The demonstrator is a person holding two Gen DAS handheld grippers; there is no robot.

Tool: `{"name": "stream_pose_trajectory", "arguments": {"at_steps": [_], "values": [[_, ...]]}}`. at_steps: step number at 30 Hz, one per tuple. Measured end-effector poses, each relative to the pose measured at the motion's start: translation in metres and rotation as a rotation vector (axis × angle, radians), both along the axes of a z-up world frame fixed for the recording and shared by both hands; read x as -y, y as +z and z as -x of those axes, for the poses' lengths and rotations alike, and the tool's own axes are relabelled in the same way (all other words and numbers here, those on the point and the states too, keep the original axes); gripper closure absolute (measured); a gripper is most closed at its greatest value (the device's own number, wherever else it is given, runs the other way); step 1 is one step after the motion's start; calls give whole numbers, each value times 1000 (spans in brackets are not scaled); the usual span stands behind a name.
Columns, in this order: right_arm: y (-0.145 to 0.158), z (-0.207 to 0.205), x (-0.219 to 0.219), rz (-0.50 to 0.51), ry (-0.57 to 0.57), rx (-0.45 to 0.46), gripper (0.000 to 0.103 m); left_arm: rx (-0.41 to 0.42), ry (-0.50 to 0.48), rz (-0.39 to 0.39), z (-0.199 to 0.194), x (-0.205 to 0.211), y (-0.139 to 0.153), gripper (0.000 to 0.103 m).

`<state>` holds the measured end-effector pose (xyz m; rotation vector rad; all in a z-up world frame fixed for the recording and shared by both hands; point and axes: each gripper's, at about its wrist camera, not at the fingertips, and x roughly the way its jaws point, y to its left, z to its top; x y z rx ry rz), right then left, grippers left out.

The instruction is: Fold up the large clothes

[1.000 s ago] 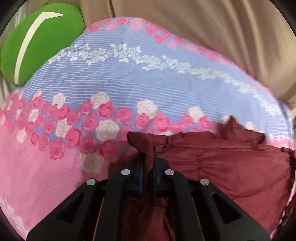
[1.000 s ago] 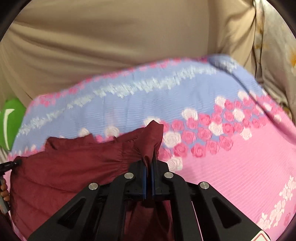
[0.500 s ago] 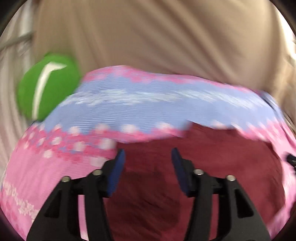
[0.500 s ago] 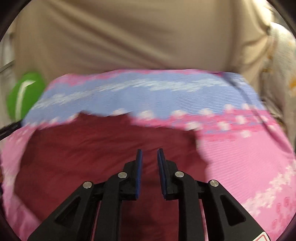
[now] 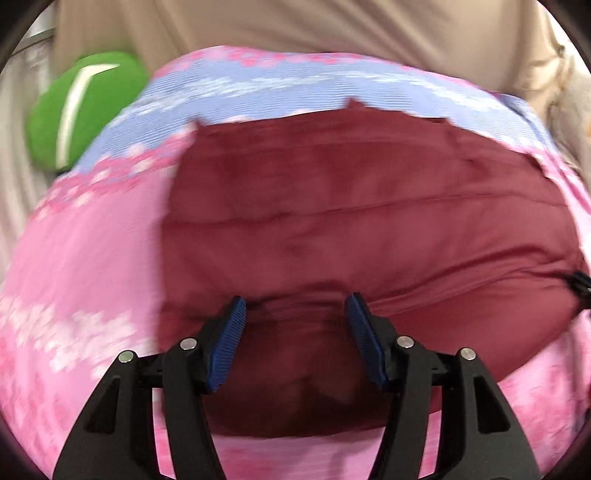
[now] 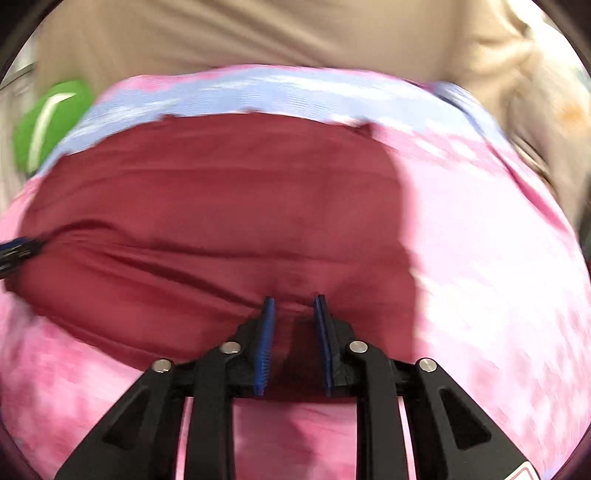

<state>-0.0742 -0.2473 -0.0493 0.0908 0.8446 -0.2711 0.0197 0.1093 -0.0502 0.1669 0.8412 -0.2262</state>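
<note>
On the flowered bed sheet lies the maroon garment, folded over. Both sets of fingers have just been opening: left gripper wide, right gripper narrowly, holding nothing. Earlier each pinched a corner. Next I'd smooth the fold before regrasping.

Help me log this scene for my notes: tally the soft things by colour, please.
Maroon: 1, the garment lying flat.
Pink and blue floral: 1, the bedsheet under it.
Green: 1, the cushion at the sheet's far left corner.
Beige: 1, the fabric backdrop behind.
Total: 4
</note>
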Motion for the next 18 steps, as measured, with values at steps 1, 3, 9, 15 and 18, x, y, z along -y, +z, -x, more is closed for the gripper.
{"name": "stream_pose_trajectory", "arguments": {"at_steps": [1, 3, 9, 15, 18], "values": [[-3, 8, 15, -24, -38, 1, 82, -3, 18, 4, -1, -8, -1, 42], [-6, 17, 28, -34, -91, -2, 82, -25, 42, 39, 0, -23, -2, 39], [25, 29, -5, -66, -80, 92, 74, -3, 59, 47, 19, -17, 13, 41], [-10, 6, -47, -6, 25, -2, 75, 7, 48, 28, 22, -2, 7, 41], [-3, 7, -50, 14, 31, -6, 76, 2, 53, 32, 20, -4, 5, 41]]}}
